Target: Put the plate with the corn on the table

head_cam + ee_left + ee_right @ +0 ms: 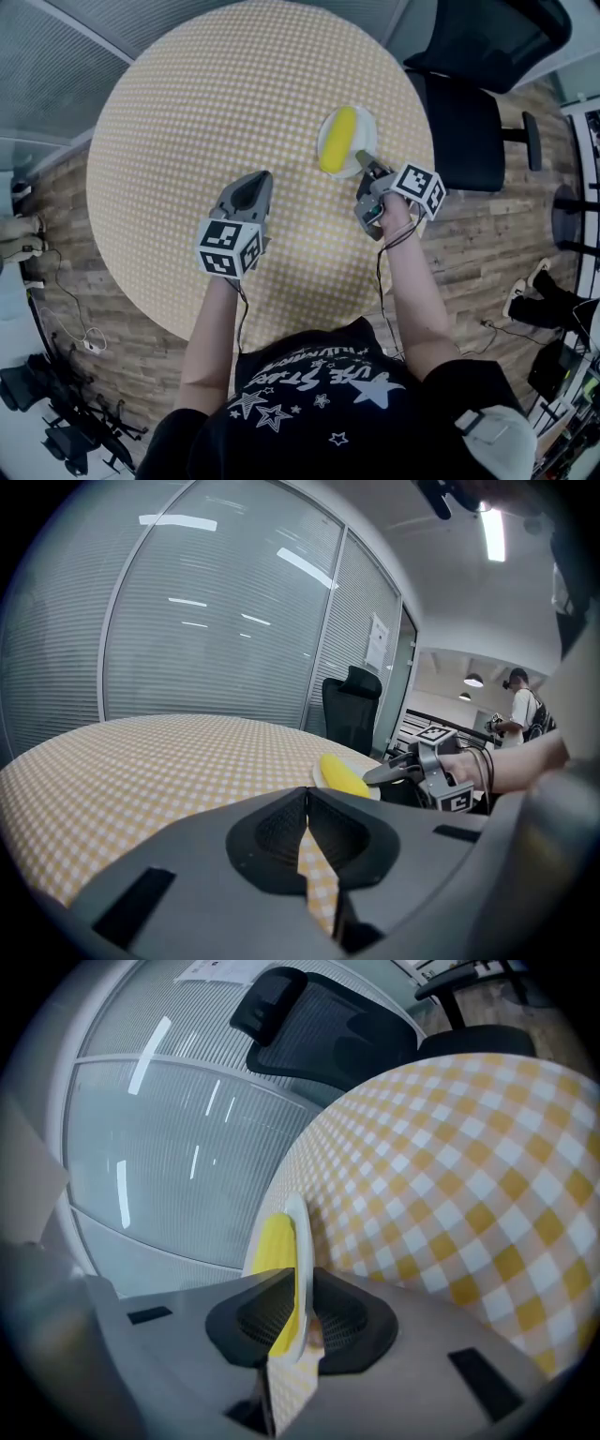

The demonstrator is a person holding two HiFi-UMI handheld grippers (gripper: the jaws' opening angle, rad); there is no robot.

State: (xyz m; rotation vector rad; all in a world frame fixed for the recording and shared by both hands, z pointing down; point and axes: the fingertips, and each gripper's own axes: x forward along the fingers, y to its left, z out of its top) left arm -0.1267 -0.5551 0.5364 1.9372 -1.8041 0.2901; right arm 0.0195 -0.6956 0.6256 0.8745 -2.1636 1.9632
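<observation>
A small white plate (pixel 367 120) with a yellow corn cob (pixel 338 140) on it lies level at the right side of the round table (pixel 187 112), which has a yellow checked cloth. I cannot tell whether it rests on the cloth or hangs just over it. My right gripper (pixel 367 165) is shut on the plate's near rim. In the right gripper view the plate's edge (pixel 299 1232) runs between the jaws of the right gripper (pixel 302 1309), with the corn (pixel 274 1241) beside it. My left gripper (pixel 258 180) hovers over the table's middle, shut and holding nothing. Its tips (pixel 306 803) meet.
A black office chair (pixel 469 122) stands just past the table's right edge, close to the plate. Glass walls with blinds (pixel 216 621) curve behind the table. Cables (pixel 75 319) lie on the wooden floor at the left. A person (pixel 520 705) stands far off.
</observation>
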